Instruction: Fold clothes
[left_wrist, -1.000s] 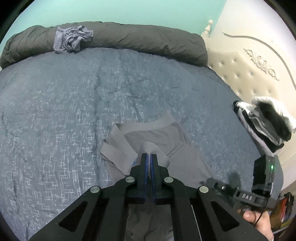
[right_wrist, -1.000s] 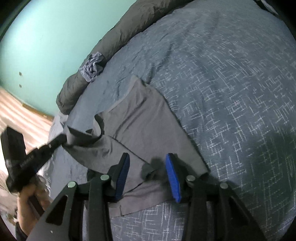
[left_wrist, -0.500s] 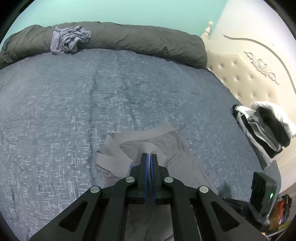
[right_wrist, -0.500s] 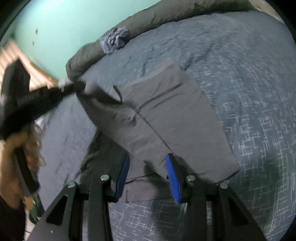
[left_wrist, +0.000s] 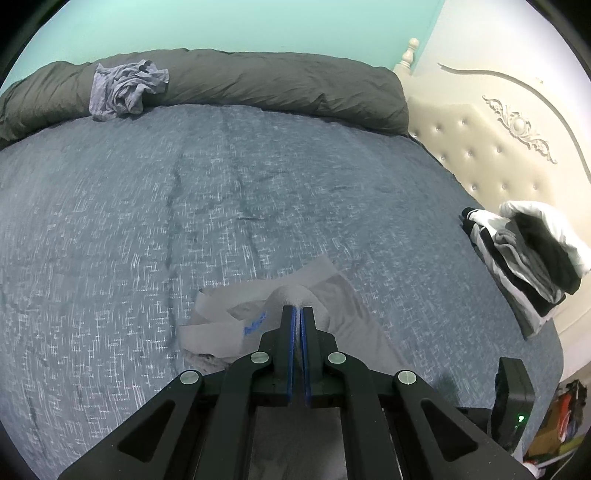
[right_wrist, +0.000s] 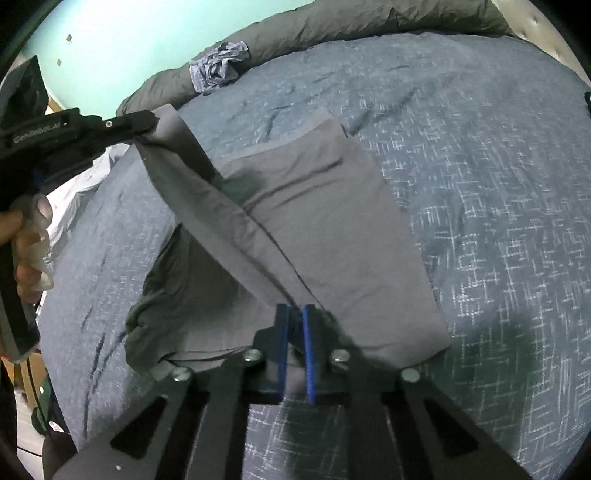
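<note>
1. Our left gripper (left_wrist: 297, 309) pinches the gray shorts' (right_wrist: 325, 221) waistband.
2. Our right gripper's (right_wrist: 293, 314) fingers have just closed on the shorts' near edge.
3. The shorts lie mid-frame on the bed (right_wrist: 480, 147), one flap lifted.

A blue-grey speckled bedspread (left_wrist: 184, 206) covers the bed. Along its far edge lies a rolled dark grey duvet (left_wrist: 258, 81) against the mint-green wall (left_wrist: 221, 22). At the right stands a cream tufted headboard (left_wrist: 480, 129) with carved scrollwork and a corner post.
</note>
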